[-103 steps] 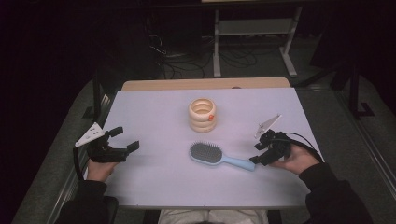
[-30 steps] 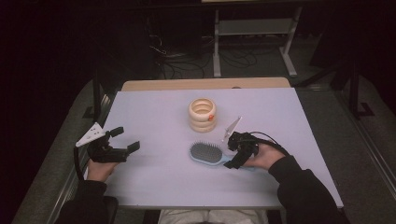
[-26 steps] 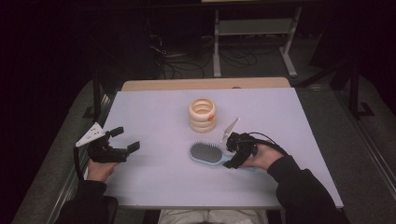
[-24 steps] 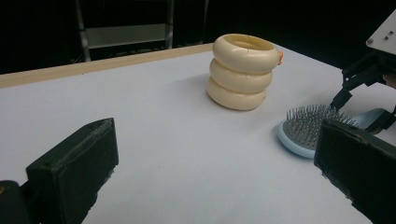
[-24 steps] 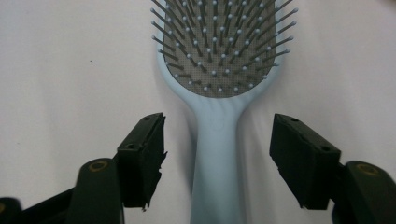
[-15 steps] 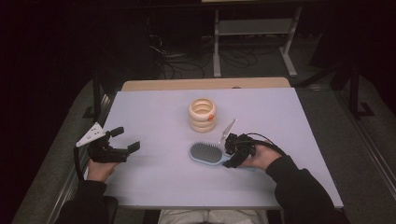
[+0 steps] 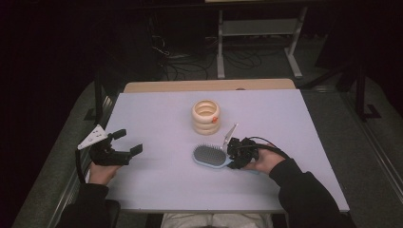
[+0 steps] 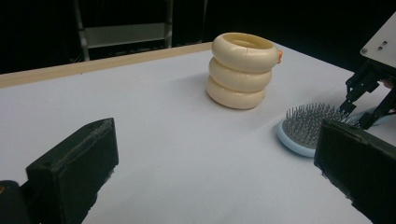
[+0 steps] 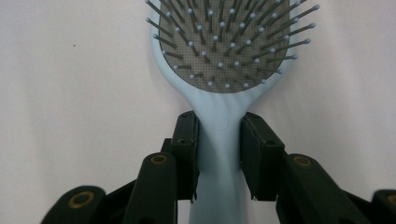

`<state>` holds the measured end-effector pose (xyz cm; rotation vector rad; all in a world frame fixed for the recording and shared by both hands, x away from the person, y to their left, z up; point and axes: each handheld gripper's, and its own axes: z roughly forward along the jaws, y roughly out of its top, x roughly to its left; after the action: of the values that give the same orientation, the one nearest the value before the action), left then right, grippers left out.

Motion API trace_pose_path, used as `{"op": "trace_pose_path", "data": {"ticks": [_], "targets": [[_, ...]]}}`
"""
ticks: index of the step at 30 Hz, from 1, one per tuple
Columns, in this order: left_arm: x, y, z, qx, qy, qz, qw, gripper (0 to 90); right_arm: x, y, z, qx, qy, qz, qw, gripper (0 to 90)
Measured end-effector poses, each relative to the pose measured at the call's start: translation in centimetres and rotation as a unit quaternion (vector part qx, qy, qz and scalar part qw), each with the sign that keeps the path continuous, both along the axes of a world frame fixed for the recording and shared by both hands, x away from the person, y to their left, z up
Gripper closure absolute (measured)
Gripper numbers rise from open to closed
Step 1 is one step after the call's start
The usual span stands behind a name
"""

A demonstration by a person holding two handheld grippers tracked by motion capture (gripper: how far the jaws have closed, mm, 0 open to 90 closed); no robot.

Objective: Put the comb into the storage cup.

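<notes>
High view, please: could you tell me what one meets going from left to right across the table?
Left gripper → stack of cream rings → hairbrush → right gripper, its jaws closed on the hairbrush's handle.

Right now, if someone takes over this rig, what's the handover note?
Right gripper: jaws have just been closing and now sit on both sides of the light blue hairbrush at the neck of its handle, pads against it. The brush lies bristles up on the white table, not lifted yet.
Left gripper: open, holding nothing, resting near the table's left edge.
Cream stacked-ring holder stands upright behind the brush, apart from it.
Done: approach and grasp on the handle.
Left: lift the brush, probably toward the holder, though that is a guess.
</notes>
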<state>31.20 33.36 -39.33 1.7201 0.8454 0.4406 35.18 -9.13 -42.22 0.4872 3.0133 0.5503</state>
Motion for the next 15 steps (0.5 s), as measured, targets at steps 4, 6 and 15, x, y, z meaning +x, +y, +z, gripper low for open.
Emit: {"op": "trace_pose_path", "data": {"ticks": [4,6,15], "targets": [[-0.01,-0.02,0.0,0.001,0.0,0.0,1.0,0.0,-0.1,0.01,0.05,-0.004,-0.005,-0.002,1.0,68.2],[-0.01,-0.04,-0.01,0.001,0.0,-0.001,1.0,0.0,-0.1,0.02,0.07,-0.004,-0.003,-0.003,1.0,68.3],[-0.01,-0.04,0.0,0.001,0.0,-0.001,1.0,0.0,-0.24,-0.05,0.42,0.006,0.0,-0.003,1.0,68.4]]}}
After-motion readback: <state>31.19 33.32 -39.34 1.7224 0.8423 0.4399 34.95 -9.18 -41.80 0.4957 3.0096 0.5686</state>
